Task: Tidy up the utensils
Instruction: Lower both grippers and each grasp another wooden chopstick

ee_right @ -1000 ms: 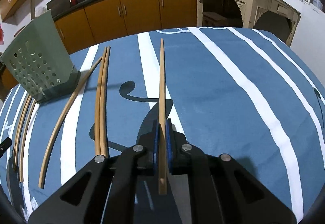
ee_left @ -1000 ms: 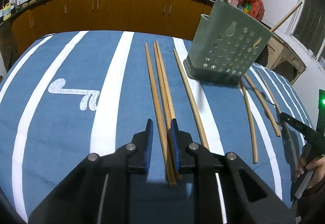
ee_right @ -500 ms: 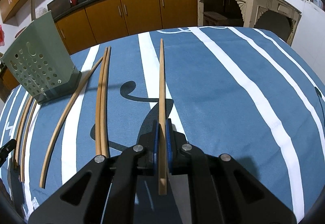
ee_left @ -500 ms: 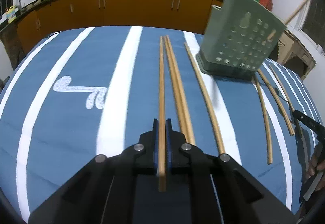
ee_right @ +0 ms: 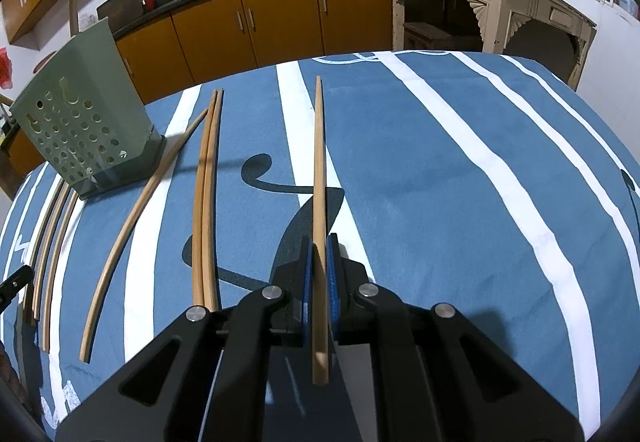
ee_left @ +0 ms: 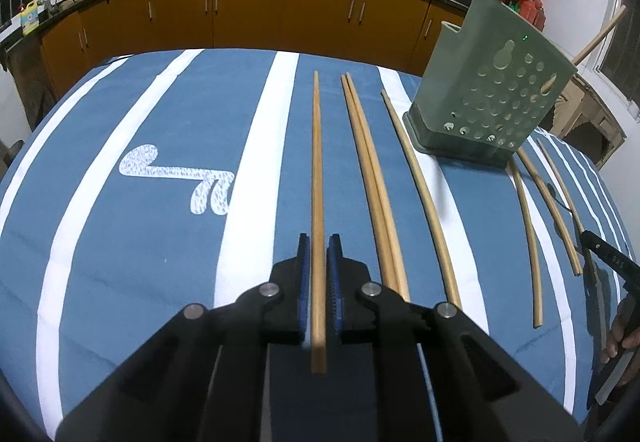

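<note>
In the left wrist view my left gripper [ee_left: 318, 242] is shut on a long wooden chopstick [ee_left: 317, 169] that points away over the blue striped cloth. To its right lie a pair of chopsticks [ee_left: 368, 177] and a single one [ee_left: 420, 189]. The green perforated utensil holder [ee_left: 484, 97] stands at the right, with several more chopsticks [ee_left: 528, 217] beyond it. In the right wrist view my right gripper [ee_right: 319, 242] is shut on another chopstick [ee_right: 319, 169], held slightly above the cloth. The holder [ee_right: 80, 129] stands at the far left there.
The table carries a blue cloth with white stripes [ee_left: 132, 177]. Orange kitchen cabinets [ee_left: 248, 13] with woks on the counter run behind it. A pale wooden sideboard [ee_right: 492, 13] stands at the back right. The right gripper's tip [ee_left: 608, 258] shows at the left view's right edge.
My left gripper went from open over the chopsticks to shut on the leftmost one. The right gripper has kept its chopstick and barely moved.
</note>
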The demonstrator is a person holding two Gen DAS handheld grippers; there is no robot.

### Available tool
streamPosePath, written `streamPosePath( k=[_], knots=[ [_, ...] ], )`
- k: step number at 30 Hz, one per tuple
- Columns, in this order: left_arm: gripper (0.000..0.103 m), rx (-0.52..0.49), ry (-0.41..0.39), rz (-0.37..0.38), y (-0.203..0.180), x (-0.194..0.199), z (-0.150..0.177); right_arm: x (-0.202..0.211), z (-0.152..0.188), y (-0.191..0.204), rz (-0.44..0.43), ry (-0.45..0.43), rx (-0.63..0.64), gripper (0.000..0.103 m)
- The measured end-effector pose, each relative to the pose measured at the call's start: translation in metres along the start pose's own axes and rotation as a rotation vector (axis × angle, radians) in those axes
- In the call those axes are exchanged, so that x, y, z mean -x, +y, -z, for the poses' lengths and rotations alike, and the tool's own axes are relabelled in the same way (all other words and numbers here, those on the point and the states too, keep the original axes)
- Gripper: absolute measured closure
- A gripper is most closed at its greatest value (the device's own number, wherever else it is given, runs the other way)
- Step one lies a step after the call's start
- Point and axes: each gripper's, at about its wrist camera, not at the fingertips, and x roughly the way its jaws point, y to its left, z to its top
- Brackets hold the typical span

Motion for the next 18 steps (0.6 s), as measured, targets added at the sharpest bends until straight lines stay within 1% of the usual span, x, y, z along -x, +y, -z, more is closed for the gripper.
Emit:
streamPosePath(
  k=[13,18],
  knots=[
    [0.092,-0.026,0.005,-0.005,-0.0027,0.0051,0.0070,0.0062,0.0081,0.0006,-0.003,0.002,0.008,0.095],
    [0.095,-0.032,0.007,-0.005,-0.0026,0.0058,0.0082,0.0066,0.0077,-0.0006,-0.017,0.002,0.004,0.095]
  ],
)
